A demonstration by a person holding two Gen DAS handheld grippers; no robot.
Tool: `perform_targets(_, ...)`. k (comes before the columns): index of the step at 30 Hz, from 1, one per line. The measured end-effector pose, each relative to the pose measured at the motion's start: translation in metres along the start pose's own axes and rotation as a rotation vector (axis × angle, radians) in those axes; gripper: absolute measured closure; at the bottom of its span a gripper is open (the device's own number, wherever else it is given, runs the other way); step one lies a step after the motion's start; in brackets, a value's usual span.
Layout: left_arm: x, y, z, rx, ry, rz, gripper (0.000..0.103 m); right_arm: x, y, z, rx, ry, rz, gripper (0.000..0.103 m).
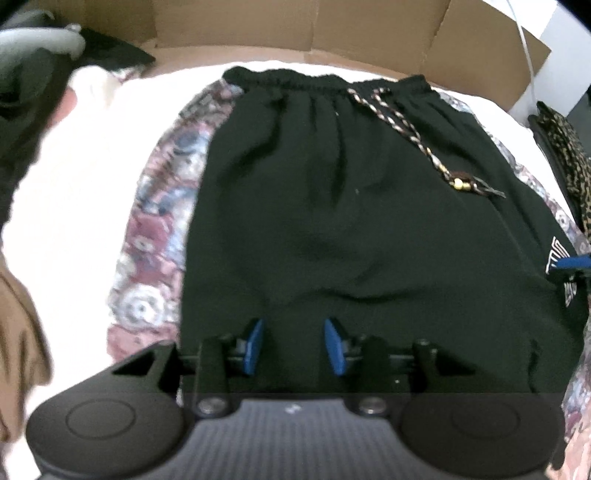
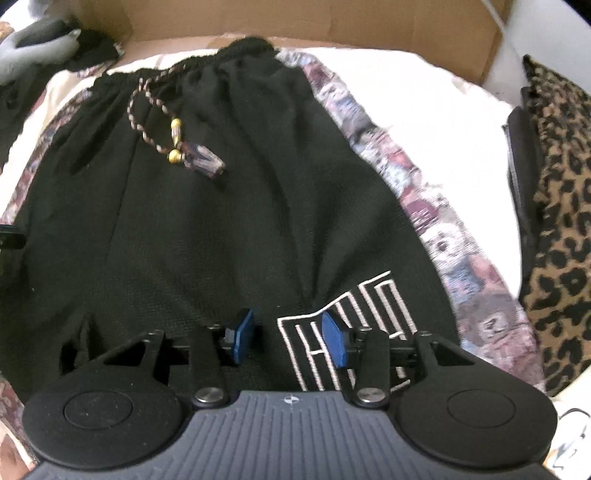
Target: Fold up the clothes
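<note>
Black shorts (image 1: 354, 221) lie flat on a white surface, waistband at the far side, over a floral cloth (image 1: 155, 221). A braided drawstring (image 1: 402, 136) with gold beads rests on the front of the shorts (image 2: 207, 221). A white line logo (image 2: 351, 321) marks the near right corner. My left gripper (image 1: 293, 345) hovers over the near edge of the shorts, blue pads apart, nothing between them. My right gripper (image 2: 290, 338) hangs over the logo corner, open as well, pads clear of the fabric. Its blue fingertip (image 1: 576, 263) shows at the right edge of the left wrist view.
A cardboard box wall (image 1: 295, 26) rises behind the surface. A leopard-print item (image 2: 557, 221) lies on the right. A grey plush shape (image 2: 37, 40) and dark clothes sit at the far left. Brown fabric (image 1: 18, 325) hangs at the left edge.
</note>
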State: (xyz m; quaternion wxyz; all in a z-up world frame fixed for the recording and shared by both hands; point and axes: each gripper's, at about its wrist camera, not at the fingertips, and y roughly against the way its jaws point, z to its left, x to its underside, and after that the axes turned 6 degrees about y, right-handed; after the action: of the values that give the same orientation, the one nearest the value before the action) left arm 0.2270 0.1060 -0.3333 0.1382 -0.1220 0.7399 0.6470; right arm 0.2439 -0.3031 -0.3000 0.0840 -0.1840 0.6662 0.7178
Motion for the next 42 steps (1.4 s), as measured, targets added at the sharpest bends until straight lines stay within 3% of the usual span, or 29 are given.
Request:
perform_targets(4, -0.018, 0.02, 0.01, -0.041, 0.009, -0.035, 0.062, -0.015, 0.023, -0.009, 0.007, 0.008, -0.054, 0.055)
perform_targets(7, -0.037, 0.039, 0.01, -0.093, -0.039, -0.103, 0.05, -0.027, 0.038, -0.02, 0.012, 0.011, -0.098, 0.055)
perform_targets(9, -0.054, 0.047, 0.009, -0.114, -0.054, -0.125, 0.049, -0.033, 0.047, -0.03, 0.025, -0.004, -0.116, 0.055)
perform_targets(20, -0.118, 0.069, 0.018, -0.149, 0.04, -0.128, 0.049, -0.049, 0.094, -0.066, 0.085, -0.009, -0.22, 0.055)
perform_targets(28, -0.135, 0.065, 0.035, -0.202, 0.07, -0.066, 0.045, -0.031, 0.085, -0.077, 0.044, -0.048, -0.261, 0.055)
perform_targets(36, -0.135, 0.027, 0.057, -0.192, 0.121, -0.079, 0.044, -0.024, 0.064, -0.087, 0.056, -0.063, -0.283, 0.055)
perform_targets(42, -0.124, 0.008, 0.068, -0.128, 0.185, -0.107, 0.044, -0.02, 0.045, -0.103, 0.085, -0.132, -0.295, 0.055)
